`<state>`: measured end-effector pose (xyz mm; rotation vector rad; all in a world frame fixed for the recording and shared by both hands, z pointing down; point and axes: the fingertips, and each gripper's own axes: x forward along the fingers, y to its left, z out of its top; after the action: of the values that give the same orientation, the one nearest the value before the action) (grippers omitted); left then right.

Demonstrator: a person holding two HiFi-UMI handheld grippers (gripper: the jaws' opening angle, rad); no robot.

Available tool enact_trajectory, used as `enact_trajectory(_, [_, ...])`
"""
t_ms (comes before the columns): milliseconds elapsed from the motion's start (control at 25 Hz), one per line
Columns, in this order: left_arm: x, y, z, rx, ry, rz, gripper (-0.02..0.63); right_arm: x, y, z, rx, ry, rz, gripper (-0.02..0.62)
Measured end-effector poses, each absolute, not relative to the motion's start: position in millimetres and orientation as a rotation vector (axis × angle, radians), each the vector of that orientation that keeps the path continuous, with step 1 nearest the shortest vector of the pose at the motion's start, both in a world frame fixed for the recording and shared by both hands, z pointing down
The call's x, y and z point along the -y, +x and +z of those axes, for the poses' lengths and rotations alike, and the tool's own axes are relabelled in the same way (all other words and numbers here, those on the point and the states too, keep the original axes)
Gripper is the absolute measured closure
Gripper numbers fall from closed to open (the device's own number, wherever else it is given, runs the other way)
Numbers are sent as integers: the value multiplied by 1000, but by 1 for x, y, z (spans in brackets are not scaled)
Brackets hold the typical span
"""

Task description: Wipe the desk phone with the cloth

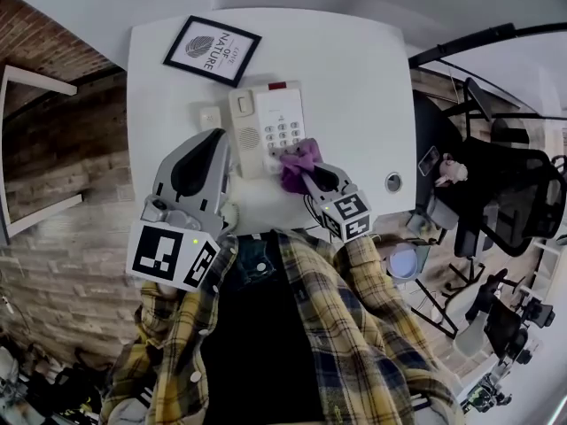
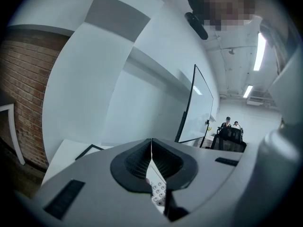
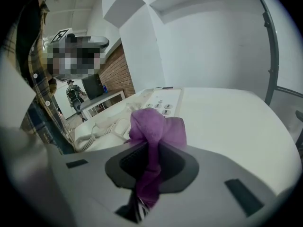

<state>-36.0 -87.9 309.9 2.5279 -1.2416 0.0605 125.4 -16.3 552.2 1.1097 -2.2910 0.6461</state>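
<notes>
Purple cloth (image 3: 154, 126) pinched by right gripper (image 3: 147, 148) rests on the desk phone (image 1: 266, 122), which lies lengthwise away from the person; left gripper (image 2: 151, 146) is pressed together.

framed print (image 1: 213, 50) at table's far edge | white table (image 1: 354, 87) | black chair (image 1: 509, 193) right of table

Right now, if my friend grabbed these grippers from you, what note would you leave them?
Left gripper: shut, empty, beside the desk phone's left edge.
Right gripper: shut on the purple cloth, which sits at the keypad's near right corner.
Done: cloth is at the phone; how much is wiped I cannot tell.
Left to do: wipe the keypad, handset and the rest.
</notes>
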Motion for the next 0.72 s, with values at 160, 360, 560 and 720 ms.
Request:
enact_trajectory(160, [86,-36,308,1231,2538,57,591,12,127,554,2275,1131,657,534])
enact_trajectory(360, [83,-37,304,1232,2547,46,591,-1,130,561,2265,1133,763,534])
enact_trajectory(560, [83,-41,303,1248,2545,34,591,-1,129,544,2300,1178,810,534])
enact_trajectory(720, [83,-42,301,1263,2544,24,591,14,118,512,2375,1161,718,534])
